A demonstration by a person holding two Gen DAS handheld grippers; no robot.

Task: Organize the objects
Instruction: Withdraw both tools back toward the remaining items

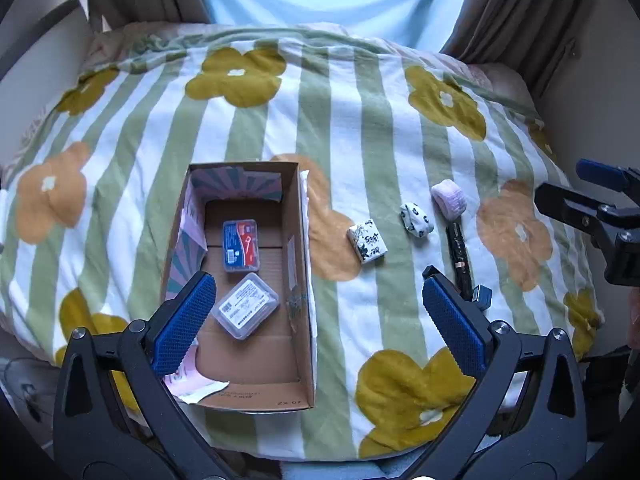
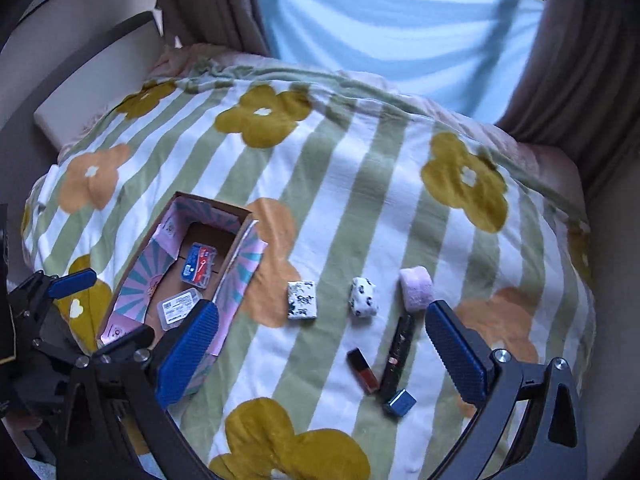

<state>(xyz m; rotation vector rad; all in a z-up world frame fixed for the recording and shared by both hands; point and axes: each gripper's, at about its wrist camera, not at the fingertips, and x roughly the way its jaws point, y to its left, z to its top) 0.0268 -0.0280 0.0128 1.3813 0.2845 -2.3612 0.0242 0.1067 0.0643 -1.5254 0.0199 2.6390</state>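
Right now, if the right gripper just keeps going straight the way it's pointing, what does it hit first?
Probably the bedspread. The open right gripper points between the cardboard box and the small items, nearest the patterned white packet. Depth is unclear, so it may graze the packet.

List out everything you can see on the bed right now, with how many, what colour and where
Cardboard box: one, brown with pink-and-teal lining, left part of the bed.
Blue-and-red case: one, inside the box, far half.
Clear case: one, white label, inside the box, near half.
Patterned packets: two, white with black print, on the blanket right of the box.
Pink roll: one, pale pink, right of the packets.
Black tube: one, in front of the roll.
Red tube: one, dark red, beside the black tube.
Small blue box: one, at the black tube's near end.
Blanket: one, green-and-white stripes with yellow and orange flowers.
Curtains: pale blue and brown, behind the bed.
Left tongs: blue pads, open, empty.
Right tongs: blue pads, open, empty.
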